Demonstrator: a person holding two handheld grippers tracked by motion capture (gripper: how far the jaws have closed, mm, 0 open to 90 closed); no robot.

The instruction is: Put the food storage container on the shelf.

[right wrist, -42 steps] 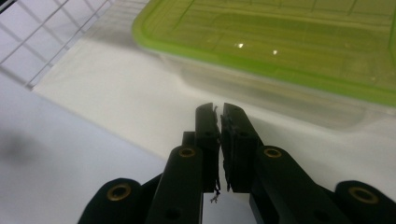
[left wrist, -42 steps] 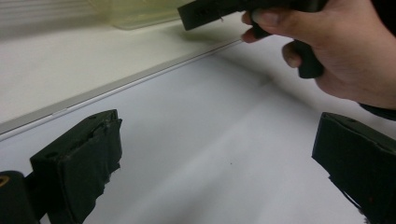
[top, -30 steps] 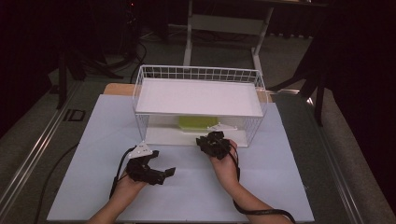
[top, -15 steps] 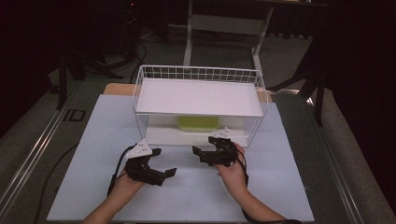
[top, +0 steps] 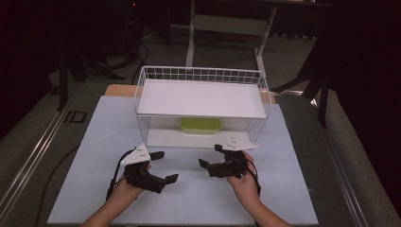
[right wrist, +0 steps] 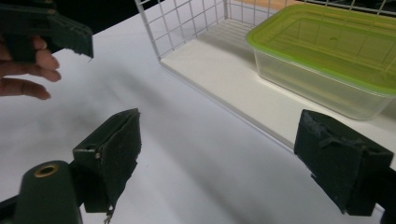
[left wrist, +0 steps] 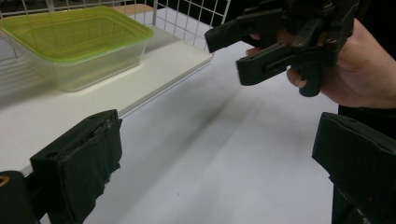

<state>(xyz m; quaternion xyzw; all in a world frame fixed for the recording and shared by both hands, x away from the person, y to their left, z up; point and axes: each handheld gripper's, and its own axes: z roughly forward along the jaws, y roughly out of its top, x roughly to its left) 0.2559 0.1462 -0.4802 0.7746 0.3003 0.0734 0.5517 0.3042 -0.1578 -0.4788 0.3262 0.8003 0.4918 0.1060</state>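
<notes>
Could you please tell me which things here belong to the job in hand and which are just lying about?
In the job:
- green-lidded container on the lower shelf
- white wire rack holding it
- right gripper, open, jaws just opened, nothing between them
- left gripper, open

Just lying about:
- white mat
- desk frame behind the table

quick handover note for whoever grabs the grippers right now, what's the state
Left gripper: jaws open, nothing between them, over the white table sheet.
Right gripper: jaws have just been opening, now wide, empty, in front of the rack.
Clear plastic container with lime-green lid: sits on the lower white shelf of the white wire rack, lid on, touched by neither gripper.
Done: the container looks placed and let go.
Left: probably only to clear both hands away; the upper shelf holds nothing.
</notes>
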